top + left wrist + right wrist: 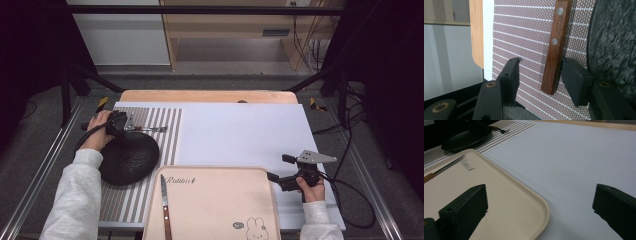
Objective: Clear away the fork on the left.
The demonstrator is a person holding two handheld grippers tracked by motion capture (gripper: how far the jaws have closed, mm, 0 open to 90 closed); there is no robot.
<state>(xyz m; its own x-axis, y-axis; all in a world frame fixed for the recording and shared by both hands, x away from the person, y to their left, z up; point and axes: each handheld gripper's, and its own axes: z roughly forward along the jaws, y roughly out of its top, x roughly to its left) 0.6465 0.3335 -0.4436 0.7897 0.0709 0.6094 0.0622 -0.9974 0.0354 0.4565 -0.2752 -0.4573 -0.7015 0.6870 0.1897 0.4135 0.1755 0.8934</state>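
Can't see the fork's tines in the left gripper view, the wooden handle just runs off the top edge. From the high view its handle end is tucked under the left tool. The knife on the tray gets chopped by the bottom edge, same for the tray. Tiny badge by the rabbit drawing is unreadable.

A: I log the left gripper at the far left, forearm in a grey sleeve stretched forward; jaws partly apart, not pressing.

B: I note the right gripper low at the right, held level, pointing left, jaws wide apart, nothing between them.
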